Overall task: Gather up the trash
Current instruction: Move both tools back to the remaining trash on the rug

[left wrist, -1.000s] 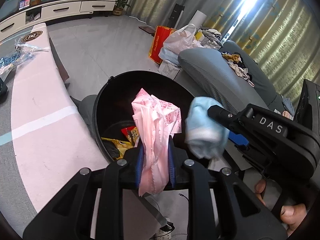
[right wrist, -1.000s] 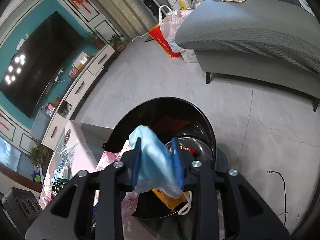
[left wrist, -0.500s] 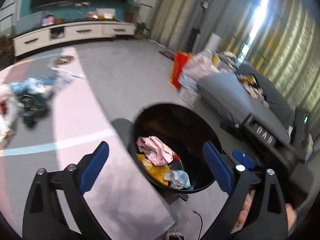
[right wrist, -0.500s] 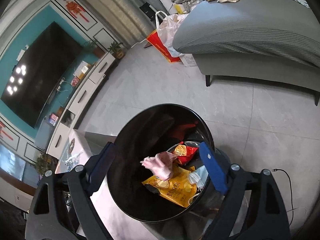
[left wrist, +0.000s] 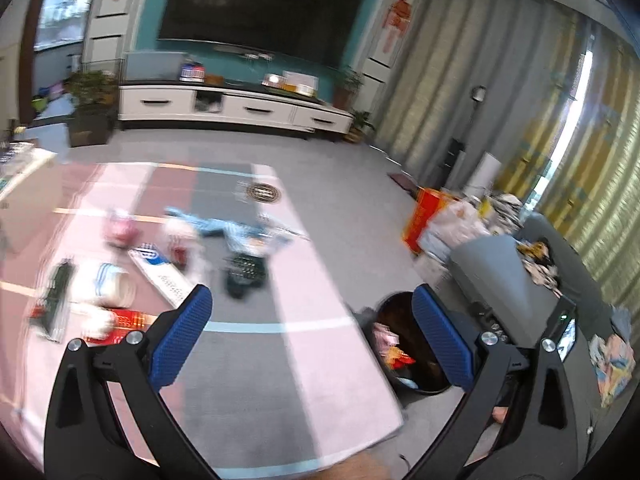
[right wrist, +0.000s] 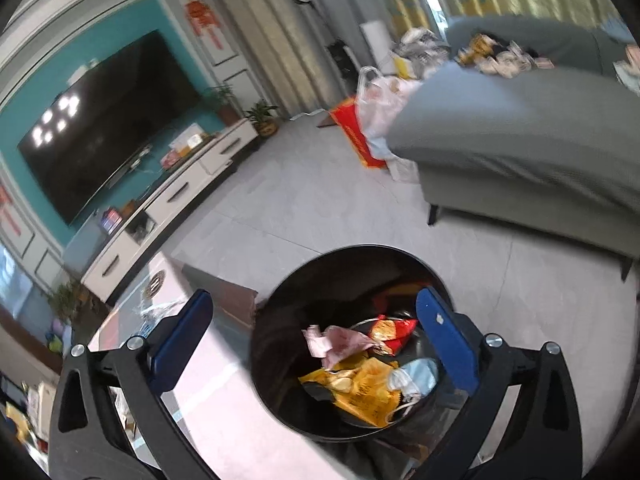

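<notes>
Both the left gripper [left wrist: 312, 340] and right gripper [right wrist: 314, 344] are empty, fingers opening wide. Drop looks done, bin [right wrist: 272, 320] sits between the right fingers. Next grab is probably the litter [left wrist: 240, 240] on the surface [left wrist: 320, 360] beyond the left fingers.

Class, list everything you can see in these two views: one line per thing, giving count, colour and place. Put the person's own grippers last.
Bin: one, black, on the floor beside the table.
Wrappers: several, yellow, red, pink, inside the bin.
Mask: one, pale blue, inside the bin.
Table: one, pink and grey, with blurred litter.
TV: one, black, on the teal wall.
Sofa: one, grey, by the curtains.
Left gripper: black, blue pads, open, empty.
Right gripper: same, open, above the bin.
</notes>
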The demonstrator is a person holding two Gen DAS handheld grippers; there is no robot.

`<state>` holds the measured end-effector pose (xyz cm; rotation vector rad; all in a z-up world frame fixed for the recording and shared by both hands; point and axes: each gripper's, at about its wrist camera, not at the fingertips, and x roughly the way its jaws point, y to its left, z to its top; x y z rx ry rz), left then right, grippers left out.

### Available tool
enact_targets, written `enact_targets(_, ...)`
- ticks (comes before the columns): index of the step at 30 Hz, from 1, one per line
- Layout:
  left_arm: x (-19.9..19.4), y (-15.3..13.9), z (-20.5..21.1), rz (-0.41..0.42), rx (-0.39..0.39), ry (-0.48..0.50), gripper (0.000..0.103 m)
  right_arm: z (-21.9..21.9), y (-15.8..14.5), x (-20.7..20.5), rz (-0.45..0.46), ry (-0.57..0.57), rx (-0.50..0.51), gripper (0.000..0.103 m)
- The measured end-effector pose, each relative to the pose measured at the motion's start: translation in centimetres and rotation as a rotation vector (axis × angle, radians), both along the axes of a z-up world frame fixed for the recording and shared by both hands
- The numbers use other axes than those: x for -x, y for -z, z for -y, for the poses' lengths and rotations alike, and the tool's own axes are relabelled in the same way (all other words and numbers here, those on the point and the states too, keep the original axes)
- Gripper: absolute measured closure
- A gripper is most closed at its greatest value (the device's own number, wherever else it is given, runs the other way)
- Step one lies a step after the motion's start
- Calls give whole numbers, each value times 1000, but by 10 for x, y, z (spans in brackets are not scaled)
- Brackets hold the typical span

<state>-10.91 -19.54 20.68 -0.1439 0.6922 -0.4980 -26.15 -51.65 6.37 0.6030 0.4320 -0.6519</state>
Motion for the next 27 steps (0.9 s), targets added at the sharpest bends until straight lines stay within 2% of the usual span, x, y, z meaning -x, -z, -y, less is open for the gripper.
enact_targets(3, -6, -1, -42, 4, -20, -58, 3, -24, -10, -14, -16, -47, 60, 3)
enact_targets(5, -9, 4, -67, -2, -1, -94, 3, -41, -15, -23, -9, -85, 85, 3)
enact_targets(7, -10, 15, -96, -30, 29, -156, 3, -54, -20, -30, 2, -126, 95, 3)
enact_targets(11, -9, 38, -138, -70, 37, -197, 3, -79, -23, -45, -9, -218, 127, 3)
enact_targets(15, 0, 53, -178, -63, -14, -303, 3, -97, -26, -52, -61, -249, 209, 3)
enact_targets(18, 7, 59, -203, -91, -4, -333, 3, -110, -29, -49, -90, -254, 280, 3)
enact_targets(23, 18, 55, -228, -109, -16, -347, 3, -128, -42, -32, -86, -316, 337, 3)
enact_targets(27, 26, 35, -243, -84, -8, -361, 3, -143, -62, -20, -74, -362, 357, 3)
